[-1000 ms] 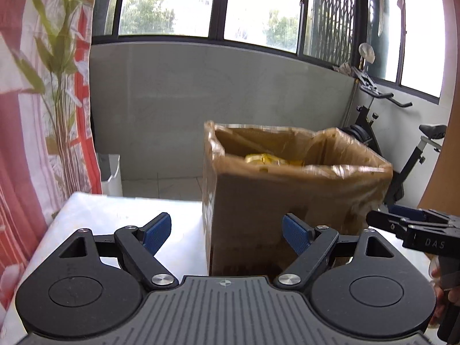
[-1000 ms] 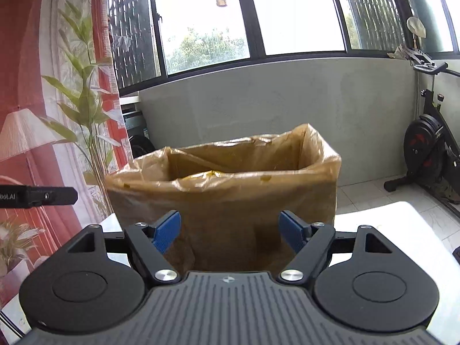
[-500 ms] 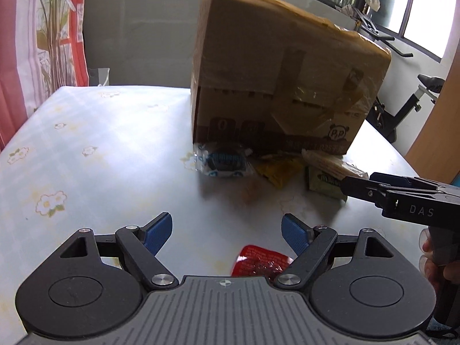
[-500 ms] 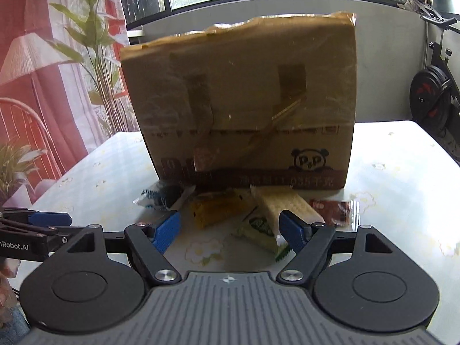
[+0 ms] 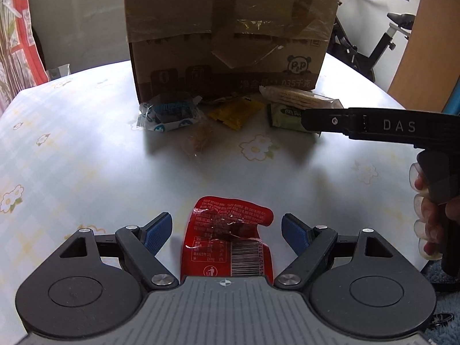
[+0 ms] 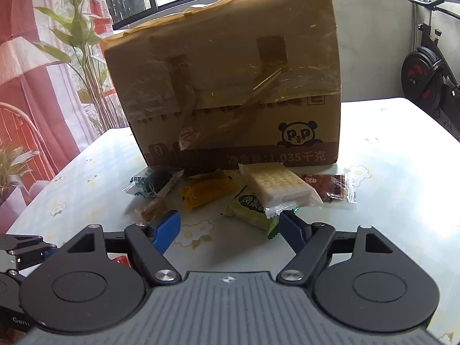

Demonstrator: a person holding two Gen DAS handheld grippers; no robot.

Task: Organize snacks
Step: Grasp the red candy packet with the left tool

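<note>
A taped cardboard box [image 5: 230, 37] stands on the table; it also shows in the right wrist view [image 6: 230, 86]. Several snack packets lie at its foot: a blue-and-white one [image 6: 149, 184], a yellow one [image 6: 205, 194], a small brown one [image 6: 152, 211], a green one [image 6: 250, 208], a cracker pack [image 6: 279, 188] and a dark red one [image 6: 330, 187]. A red packet [image 5: 227, 241] lies flat between the fingers of my open left gripper [image 5: 227, 231], apart from both. My right gripper [image 6: 230, 228] is open and empty, just short of the green packet.
The table [image 5: 86, 158] has a white cloth with flowers. My right gripper's side [image 5: 373, 126] reaches in from the right of the left wrist view. An exercise bike [image 6: 428, 66] stands beyond the table. A curtain and plant [image 6: 77, 43] are at the left.
Both grippers have come down from above the box's open top to table height in front of it. The left gripper has moved forward around the red packet.
</note>
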